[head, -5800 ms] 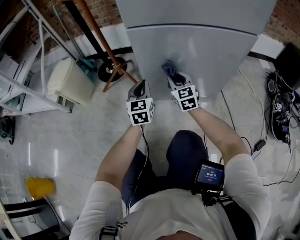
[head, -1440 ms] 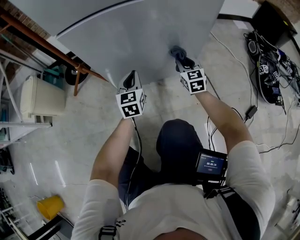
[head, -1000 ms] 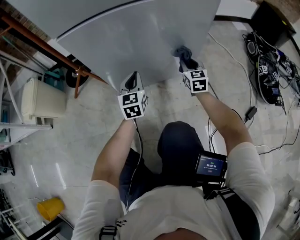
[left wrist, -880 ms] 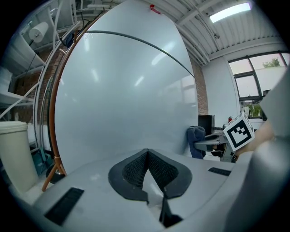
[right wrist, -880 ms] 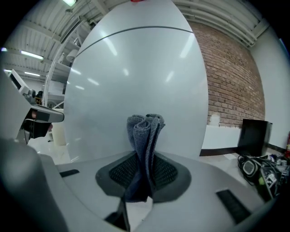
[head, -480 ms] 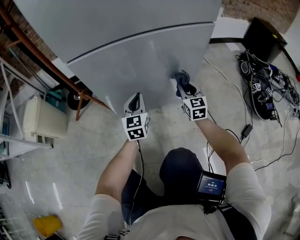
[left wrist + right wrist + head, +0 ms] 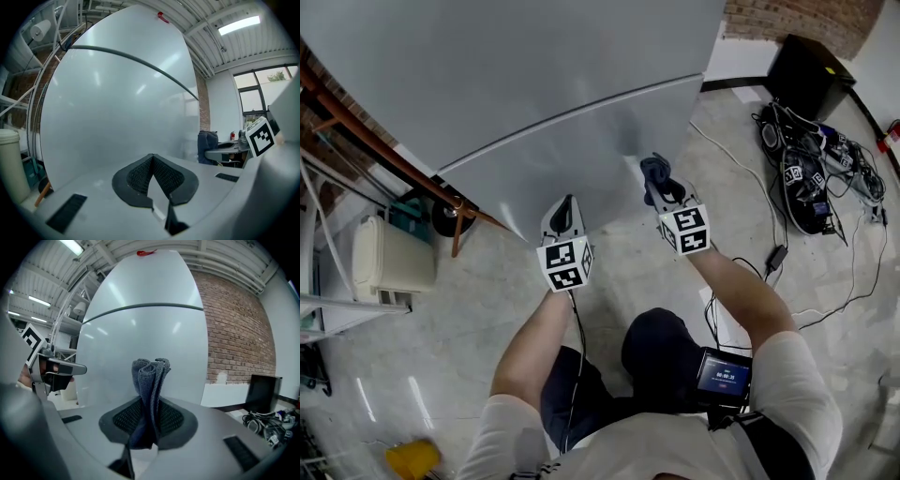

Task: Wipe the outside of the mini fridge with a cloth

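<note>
The grey mini fridge (image 7: 553,84) fills the 12 o'clock half of the head view, a dark seam running across it between the upper and lower doors. The person's two arms reach toward the lower door.

The right gripper (image 7: 662,190) is clamped on a dark blue-grey cloth (image 7: 653,172). In the right gripper view the cloth (image 7: 150,380) stands bunched in upright folds between the closed jaws of the right gripper (image 7: 149,420), with the fridge front (image 7: 140,324) straight behind it. From above, the cloth lies over the lower door toward its 3 o'clock edge (whether it actually touches the door cannot be told).

The left gripper (image 7: 566,204) sits at about 9 o'clock from the right one, near the door's bottom edge. The left gripper view shows the left gripper (image 7: 152,159) with its jaws pressed together and nothing between them, pointed at the fridge (image 7: 117,103); the cloth (image 7: 207,146) shows at its 3 o'clock side.

On the floor, a tangle of cables (image 7: 811,173) lies at 2 o'clock beside a black box (image 7: 806,64). A cream container (image 7: 389,262) stands at 9 o'clock, and a yellow bucket (image 7: 412,458) at 7 o'clock.
</note>
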Demonstrator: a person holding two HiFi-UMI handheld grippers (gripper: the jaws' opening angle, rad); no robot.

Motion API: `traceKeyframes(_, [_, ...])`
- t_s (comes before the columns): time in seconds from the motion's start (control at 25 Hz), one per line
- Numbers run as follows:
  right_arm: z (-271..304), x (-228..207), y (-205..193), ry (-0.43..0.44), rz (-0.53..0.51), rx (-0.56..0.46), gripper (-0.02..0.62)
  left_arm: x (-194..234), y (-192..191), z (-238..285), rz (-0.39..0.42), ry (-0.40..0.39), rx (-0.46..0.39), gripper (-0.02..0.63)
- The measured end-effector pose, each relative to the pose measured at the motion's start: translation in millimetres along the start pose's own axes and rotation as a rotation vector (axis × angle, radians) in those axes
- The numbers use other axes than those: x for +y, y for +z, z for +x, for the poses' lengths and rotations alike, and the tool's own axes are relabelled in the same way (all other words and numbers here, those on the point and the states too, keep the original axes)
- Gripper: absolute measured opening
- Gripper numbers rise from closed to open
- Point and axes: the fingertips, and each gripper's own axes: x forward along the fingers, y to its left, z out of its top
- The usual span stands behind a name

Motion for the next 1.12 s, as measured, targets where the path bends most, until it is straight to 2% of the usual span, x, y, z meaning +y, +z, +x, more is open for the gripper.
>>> traceKeyframes(0.2, [-29, -7, 75, 0.002, 0.027, 0.031, 0.080, -17, 85, -13, -0.002, -0.026, 0.008, 0.000])
traceKeyframes(0.44, [-74, -10, 205, 0.012, 0.048, 0.034, 0.080, -17, 209, -46, -0.009, -0.014, 0.019, 0.000])
traceKeyframes(0.8, [-154, 1, 431, 0.057, 0.043, -0.058, 0.080, -20, 412, -112, -0.011, 0.014, -0.028, 0.000])
traceKeyframes(1.0, [-196, 9, 520, 0.094, 0.054, -0.102, 0.080, -24, 503, -153, -0.033, 0.049, -0.079, 0.000])
traceKeyframes(1.12, [-218, 13, 558, 0.131, 0.038, -0.140, 0.080, -29, 539, -181, -0.036, 0.072, -0.114, 0.000])
